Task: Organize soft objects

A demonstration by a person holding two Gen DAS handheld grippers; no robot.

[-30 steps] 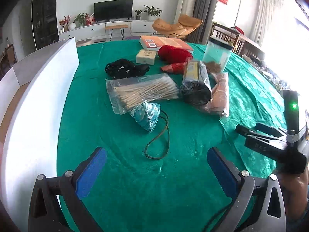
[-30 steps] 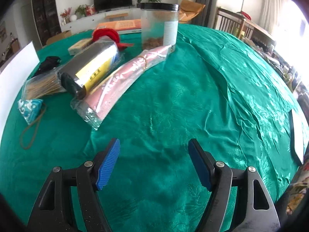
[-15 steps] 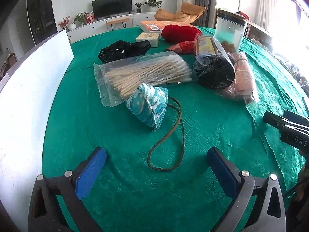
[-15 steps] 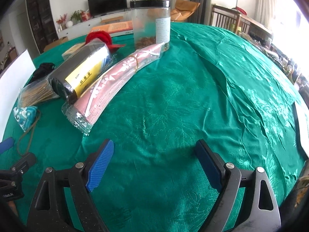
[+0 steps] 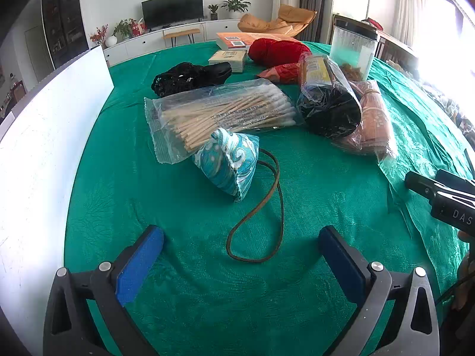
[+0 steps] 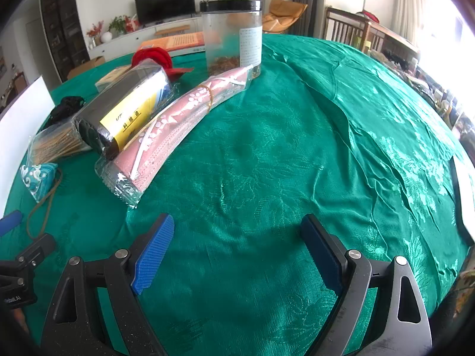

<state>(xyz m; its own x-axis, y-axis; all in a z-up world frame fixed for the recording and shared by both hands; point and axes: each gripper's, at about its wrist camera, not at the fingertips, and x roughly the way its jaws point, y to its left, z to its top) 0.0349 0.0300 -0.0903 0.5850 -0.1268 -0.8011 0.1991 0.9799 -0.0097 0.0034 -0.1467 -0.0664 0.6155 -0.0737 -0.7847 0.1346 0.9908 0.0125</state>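
The teal patterned pouch (image 5: 228,163) lies on the green tablecloth (image 5: 297,290) against the bag of wooden sticks (image 5: 219,115), its brown cord (image 5: 267,216) looping toward the left gripper (image 5: 240,258), whose fingers are spread and empty, like the right gripper's (image 6: 237,252).

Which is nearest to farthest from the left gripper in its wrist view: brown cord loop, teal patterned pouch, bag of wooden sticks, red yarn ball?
1. Brown cord loop, just ahead.
2. Teal patterned pouch, centre-left.
3. Bag of wooden sticks, behind the pouch.
4. Red yarn ball, far back.
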